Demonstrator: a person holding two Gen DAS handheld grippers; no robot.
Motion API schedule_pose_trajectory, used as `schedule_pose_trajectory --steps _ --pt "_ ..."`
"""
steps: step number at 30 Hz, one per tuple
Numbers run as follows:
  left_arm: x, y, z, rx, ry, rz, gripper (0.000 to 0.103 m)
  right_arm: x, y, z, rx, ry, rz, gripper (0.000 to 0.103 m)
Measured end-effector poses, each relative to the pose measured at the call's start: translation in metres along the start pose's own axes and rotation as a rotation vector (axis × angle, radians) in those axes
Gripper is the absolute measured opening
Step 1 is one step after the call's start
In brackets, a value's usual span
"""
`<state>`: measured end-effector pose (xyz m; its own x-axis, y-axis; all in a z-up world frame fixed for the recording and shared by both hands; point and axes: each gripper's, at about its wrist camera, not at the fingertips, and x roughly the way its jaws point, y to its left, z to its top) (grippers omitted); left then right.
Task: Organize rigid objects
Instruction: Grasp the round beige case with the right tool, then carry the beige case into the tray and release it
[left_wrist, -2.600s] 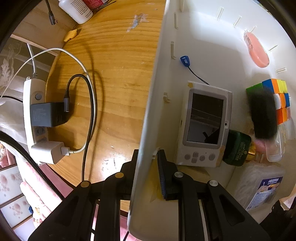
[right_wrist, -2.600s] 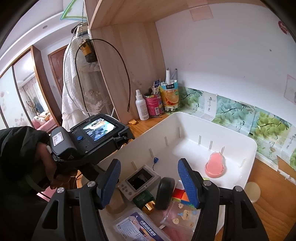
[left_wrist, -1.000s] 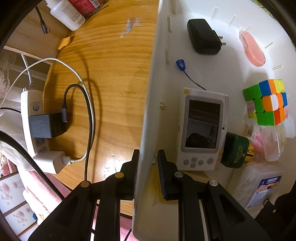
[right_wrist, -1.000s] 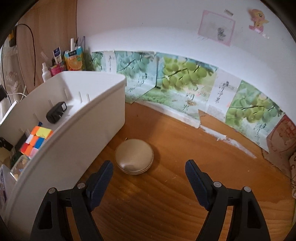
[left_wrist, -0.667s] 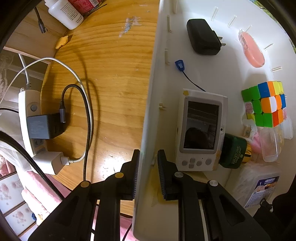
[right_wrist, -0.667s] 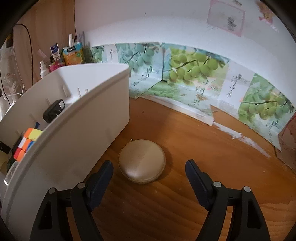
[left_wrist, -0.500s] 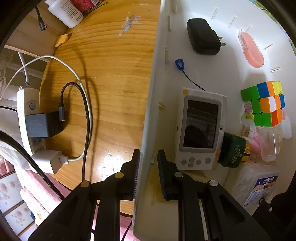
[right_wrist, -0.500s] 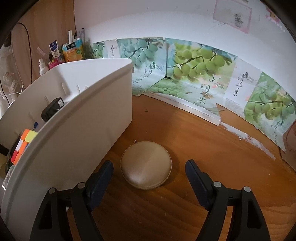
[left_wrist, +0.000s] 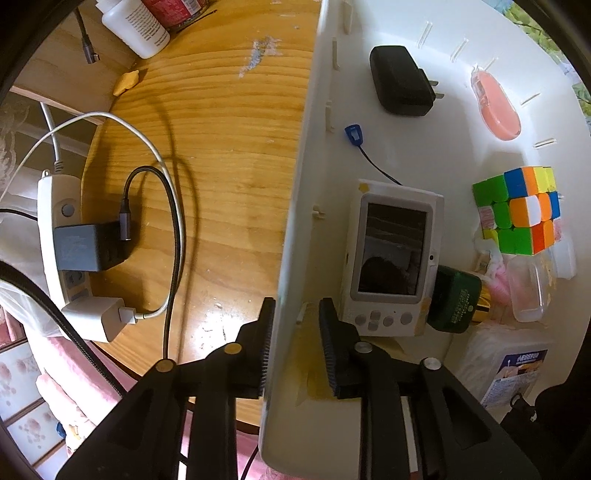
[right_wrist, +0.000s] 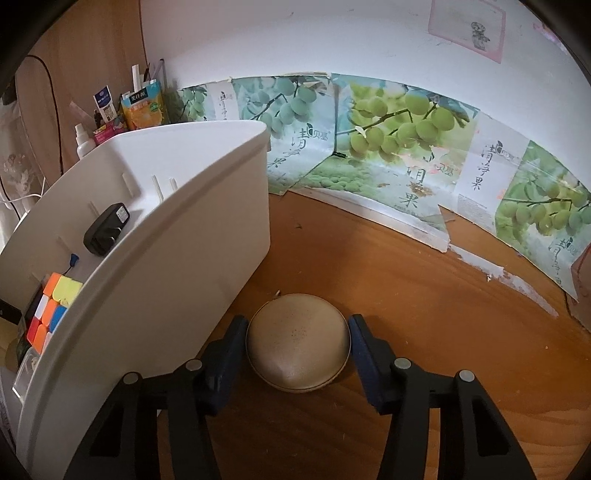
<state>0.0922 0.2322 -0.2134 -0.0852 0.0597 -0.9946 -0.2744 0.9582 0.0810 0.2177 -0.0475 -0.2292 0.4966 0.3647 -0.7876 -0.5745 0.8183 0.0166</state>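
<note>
A round tan case (right_wrist: 297, 347) lies on the wooden desk just right of the white bin (right_wrist: 166, 229). My right gripper (right_wrist: 295, 328) has the case between its jaws, which are closing; both pads touch its sides. My left gripper (left_wrist: 295, 343) points straight down astride the bin's left wall (left_wrist: 295, 184). Its jaws are opening, and the inner pad stands off the wall. Inside the bin lie a black charger (left_wrist: 400, 79), a pink oval item (left_wrist: 496, 114), a colour cube (left_wrist: 517, 210), a white handheld screen device (left_wrist: 391, 258), a green bottle (left_wrist: 456, 299) and a tissue pack (left_wrist: 506, 365).
Left of the bin, a white power strip (left_wrist: 62, 236) with plugged adapters and looping cables (left_wrist: 173, 229) sits near the desk edge. A white bottle (left_wrist: 133, 22) and cartons (right_wrist: 140, 107) stand at the back. Fruit posters (right_wrist: 388, 147) line the wall behind the open desk surface.
The right gripper came down onto the tan case and its jaws narrowed around it. The left jaws widened slightly on the bin wall. The black charger, carried earlier, now lies in the bin.
</note>
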Motion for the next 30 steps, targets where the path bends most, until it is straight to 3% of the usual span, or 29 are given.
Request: schedule_pose_trajectory --steps 7,12,23,30 --pt "-0.011 0.002 -0.011 -0.002 -0.036 -0.007 0.036 -0.014 -0.002 -0.005 0.016 -0.002 -0.027 0.056" --pt "-0.024 0.005 -0.022 -0.041 -0.106 0.008 0.073 -0.032 -0.003 -0.006 0.032 -0.016 -0.053 0.056" --pt "-0.060 0.014 -0.050 -0.088 -0.306 -0.029 0.074 -0.086 0.015 -0.010 0.049 -0.051 -0.127 0.056" --pt "-0.095 0.025 -0.066 -0.099 -0.479 -0.074 0.079 -0.122 0.044 -0.006 0.059 -0.063 -0.138 0.056"
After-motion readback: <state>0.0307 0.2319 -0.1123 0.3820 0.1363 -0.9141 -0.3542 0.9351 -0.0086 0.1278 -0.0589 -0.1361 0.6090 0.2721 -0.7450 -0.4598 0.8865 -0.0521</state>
